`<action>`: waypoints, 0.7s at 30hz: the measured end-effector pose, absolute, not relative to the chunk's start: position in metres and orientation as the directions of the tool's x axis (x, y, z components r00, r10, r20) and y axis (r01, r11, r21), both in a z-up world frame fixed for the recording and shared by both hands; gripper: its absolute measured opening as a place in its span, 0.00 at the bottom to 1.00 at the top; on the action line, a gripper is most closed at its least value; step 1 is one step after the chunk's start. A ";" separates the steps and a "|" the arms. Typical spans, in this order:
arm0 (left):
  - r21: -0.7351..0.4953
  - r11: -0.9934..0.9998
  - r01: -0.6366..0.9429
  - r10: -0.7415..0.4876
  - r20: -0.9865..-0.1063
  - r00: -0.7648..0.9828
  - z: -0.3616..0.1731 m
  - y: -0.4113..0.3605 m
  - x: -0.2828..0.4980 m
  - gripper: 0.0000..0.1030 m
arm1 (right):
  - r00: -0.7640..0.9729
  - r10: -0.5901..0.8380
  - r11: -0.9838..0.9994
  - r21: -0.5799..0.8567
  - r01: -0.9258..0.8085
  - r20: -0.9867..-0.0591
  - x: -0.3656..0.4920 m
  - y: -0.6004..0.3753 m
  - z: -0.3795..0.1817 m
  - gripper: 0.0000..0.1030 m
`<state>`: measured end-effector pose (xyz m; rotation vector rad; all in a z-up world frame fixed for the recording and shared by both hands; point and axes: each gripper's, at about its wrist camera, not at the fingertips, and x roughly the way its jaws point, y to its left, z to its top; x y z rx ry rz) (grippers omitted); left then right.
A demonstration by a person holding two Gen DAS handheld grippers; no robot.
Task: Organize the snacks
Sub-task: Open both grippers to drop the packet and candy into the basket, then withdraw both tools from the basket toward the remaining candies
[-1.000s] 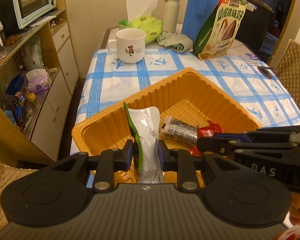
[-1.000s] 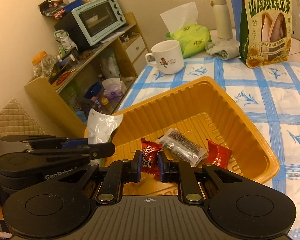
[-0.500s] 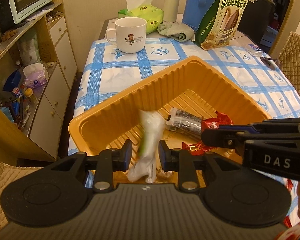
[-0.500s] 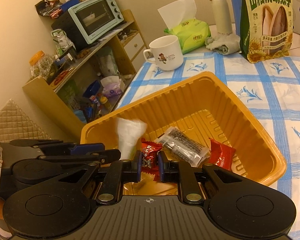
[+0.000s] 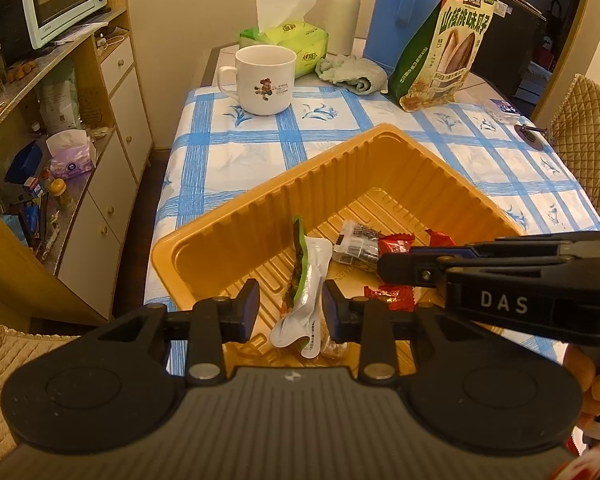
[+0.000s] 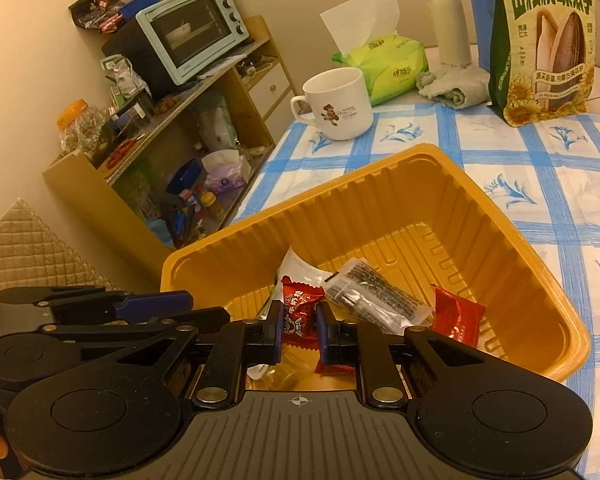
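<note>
An orange plastic tray [image 5: 228, 216] stands at the near end of the blue-checked table. The white and green snack packet [image 5: 304, 280] lies loose in it, between the fingers of my left gripper [image 5: 290, 304]; the pads stand open and clear of it. My right gripper [image 6: 298, 320] is shut on a red wrapped candy [image 6: 300, 312] just above the tray floor [image 6: 420, 240]. A black and clear packet [image 6: 372, 300] and another red candy [image 6: 458, 318] lie in the tray. In the left wrist view the right gripper [image 5: 384, 268] reaches in from the right.
On the table behind the tray are a white mug [image 5: 264, 80], a green tissue pack [image 5: 288, 36], a cream flask [image 5: 342, 16], a folded cloth [image 5: 352, 74], a blue jug [image 5: 404, 12] and a sunflower seed bag [image 5: 444, 52]. A cluttered cabinet with an oven [image 5: 56, 0] stands left; quilted chairs [image 5: 584, 148] flank the table.
My left gripper has let go of the white and green packet, which dropped into the tray; its jaws now stand wider. The right gripper still holds the red candy.
</note>
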<state>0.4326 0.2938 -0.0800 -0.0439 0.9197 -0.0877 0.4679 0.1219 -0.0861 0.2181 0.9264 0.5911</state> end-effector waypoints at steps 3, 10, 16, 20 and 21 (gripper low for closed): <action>-0.078 0.996 0.052 -0.094 -0.792 0.603 -0.080 0.297 0.432 0.29 | 0.459 0.565 0.822 0.418 -0.387 -0.686 0.469 0.126 -0.086 0.17; -0.084 0.996 0.033 -0.087 -0.786 0.612 -0.078 0.303 0.426 0.40 | 0.459 0.583 0.811 0.450 -0.373 -0.670 0.475 0.128 -0.084 0.26; -0.088 0.996 0.013 -0.077 -0.772 0.632 -0.067 0.307 0.406 0.53 | 0.503 0.583 0.813 0.459 -0.359 -0.638 0.465 0.117 -0.074 0.57; -0.089 0.996 0.000 -0.067 -0.752 0.655 -0.054 0.303 0.386 0.60 | 0.510 0.587 0.809 0.472 -0.350 -0.629 0.452 0.098 -0.065 0.67; -0.088 0.996 -0.002 -0.065 -0.747 0.662 -0.050 0.301 0.380 0.63 | 0.514 0.586 0.810 0.471 -0.349 -0.626 0.448 0.093 -0.063 0.70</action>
